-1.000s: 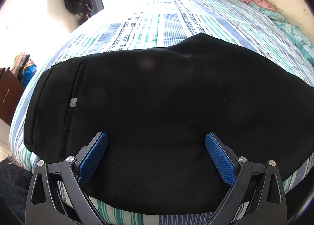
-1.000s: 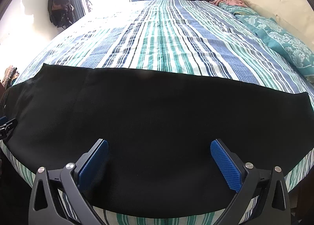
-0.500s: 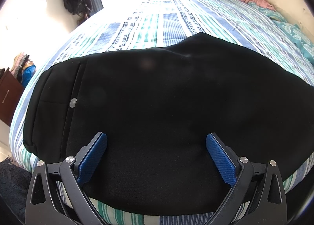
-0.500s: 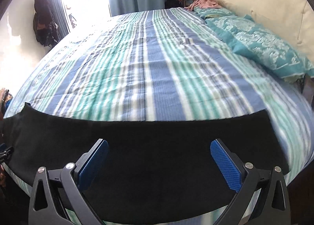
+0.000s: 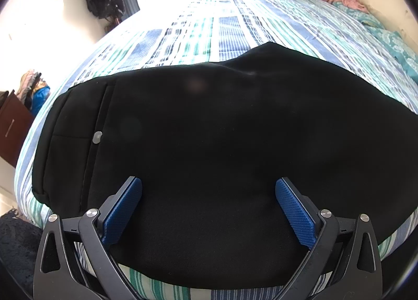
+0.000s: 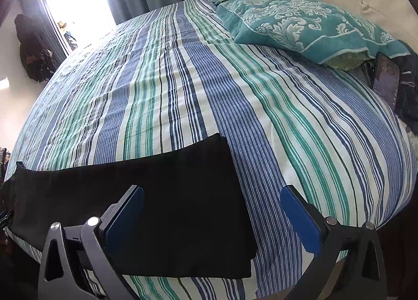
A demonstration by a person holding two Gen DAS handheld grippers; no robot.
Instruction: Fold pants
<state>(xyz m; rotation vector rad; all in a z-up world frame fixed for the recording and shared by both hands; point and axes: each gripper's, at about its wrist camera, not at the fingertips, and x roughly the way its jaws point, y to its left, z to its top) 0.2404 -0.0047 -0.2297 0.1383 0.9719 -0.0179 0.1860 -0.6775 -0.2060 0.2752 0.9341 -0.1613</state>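
both sets of jaws stand spread wide and pinch nothing — we hold the left gripper low over the waist end and the right gripper at the hem end, each just above the cloth. the black pants lie flat along the near edge of the bed, one leg stacked on the other, so the long lengthwise fold looks done. at the waist end a grey button sits beside the fly seam; at the other end the leg hems end in a square edge on the striped cover. we judge this spacing deliberate — one gripper per end lets us bring hems to waist without dragging the middle. the right gripper straddles the hem corner, which suits a grip there. farther off, a teal pillow rests near the headboard, well apart from the pants.
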